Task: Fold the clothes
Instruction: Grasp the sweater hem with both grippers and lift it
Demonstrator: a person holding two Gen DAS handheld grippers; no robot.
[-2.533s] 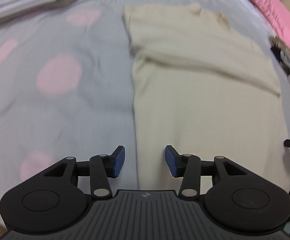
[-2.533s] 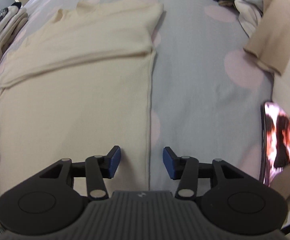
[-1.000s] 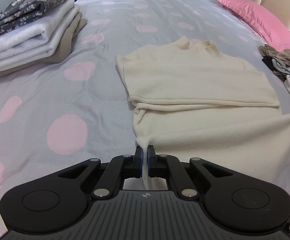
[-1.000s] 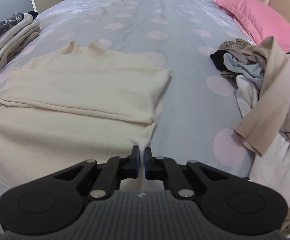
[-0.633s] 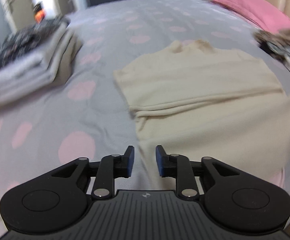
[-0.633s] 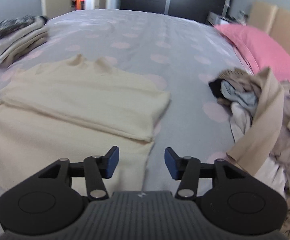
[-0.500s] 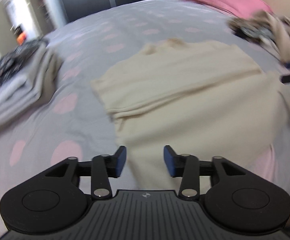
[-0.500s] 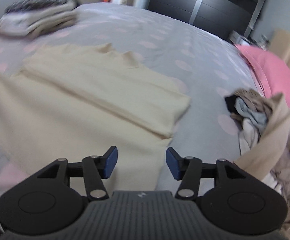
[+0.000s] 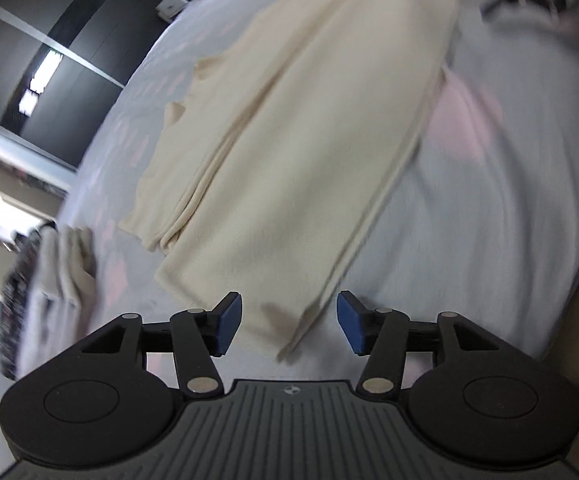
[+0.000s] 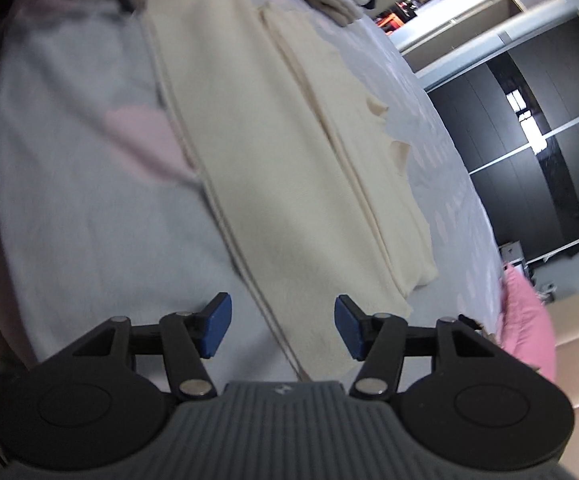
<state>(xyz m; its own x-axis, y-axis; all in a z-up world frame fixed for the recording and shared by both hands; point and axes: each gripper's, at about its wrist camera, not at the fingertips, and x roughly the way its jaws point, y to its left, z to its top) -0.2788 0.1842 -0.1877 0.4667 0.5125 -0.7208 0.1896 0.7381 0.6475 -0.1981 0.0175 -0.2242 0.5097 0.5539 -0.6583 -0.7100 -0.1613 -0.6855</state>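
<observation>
Bed [image 9: 509, 200] rolled in view | left claw [image 9: 289, 322] wide, tilted over cream sweater [image 9: 289, 140] corner | right claw [image 10: 281, 326] wide, sweater edge between fingers

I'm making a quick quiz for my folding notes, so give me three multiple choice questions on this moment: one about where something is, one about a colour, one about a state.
1. Where does the cream sweater lie?
A. On the spotted bedspread
B. On a chair
C. On the floor

2. What colour are the gripper pads?
A. Red
B. Blue
C. Green

3. How do the left gripper and right gripper stand?
A. Both shut on cloth
B. One open, one shut
C. Both open, holding nothing

Answers: 1 A, the sweater lies spread flat on the bedspread. 2 B, the pads show blue in both views. 3 C, each pair of jaws is spread with only air between.
</observation>
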